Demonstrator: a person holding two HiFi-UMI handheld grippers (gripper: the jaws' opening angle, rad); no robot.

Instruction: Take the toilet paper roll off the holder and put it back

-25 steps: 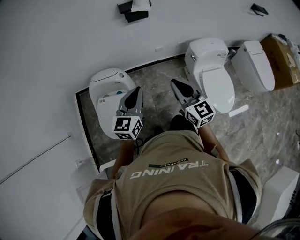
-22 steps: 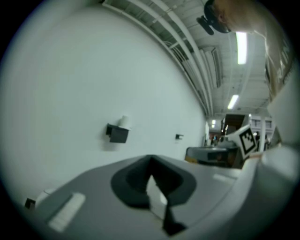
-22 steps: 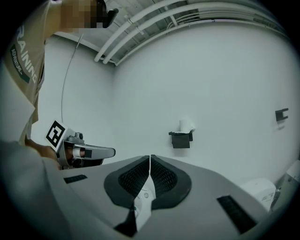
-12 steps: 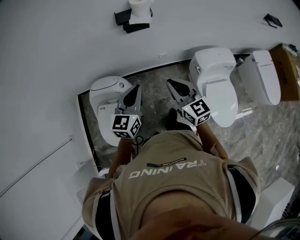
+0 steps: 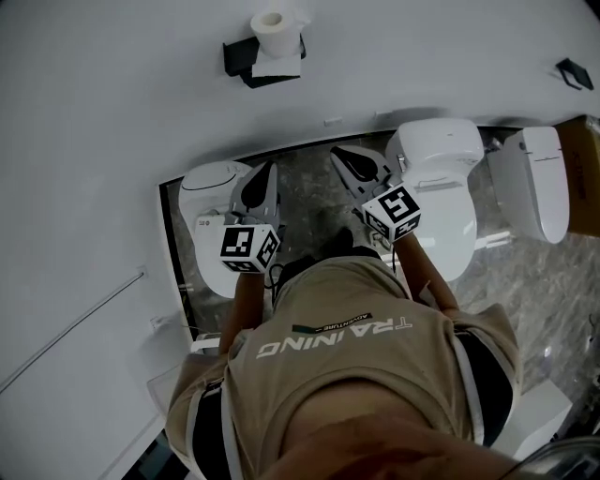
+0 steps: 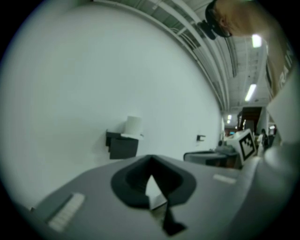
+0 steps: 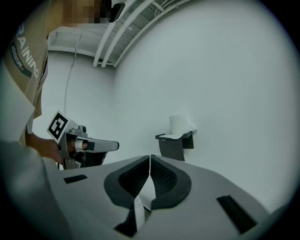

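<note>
A white toilet paper roll (image 5: 272,21) stands upright on top of a black wall holder (image 5: 251,58), with a sheet hanging over the holder's front. Both grippers are held out in front of the person, well short of the holder. My left gripper (image 5: 265,170) is shut and empty, pointing toward the wall. My right gripper (image 5: 339,156) is also shut with nothing in it. The left gripper view has the roll (image 6: 133,125) and holder (image 6: 122,146) ahead, up and left of the closed jaw tips. From the right gripper view, the roll (image 7: 179,124) and holder (image 7: 174,146) are ahead and slightly right.
Two white toilets (image 5: 211,180) (image 5: 437,155) stand against the wall on a marble floor panel (image 5: 309,187), with a third (image 5: 545,187) farther right. A small black fitting (image 5: 574,73) is on the wall at the right. A cardboard box (image 5: 591,131) is at the right edge.
The person has stepped closer to the wall. The roll and holder have come further into view, and both grippers have advanced toward them, still shut.
</note>
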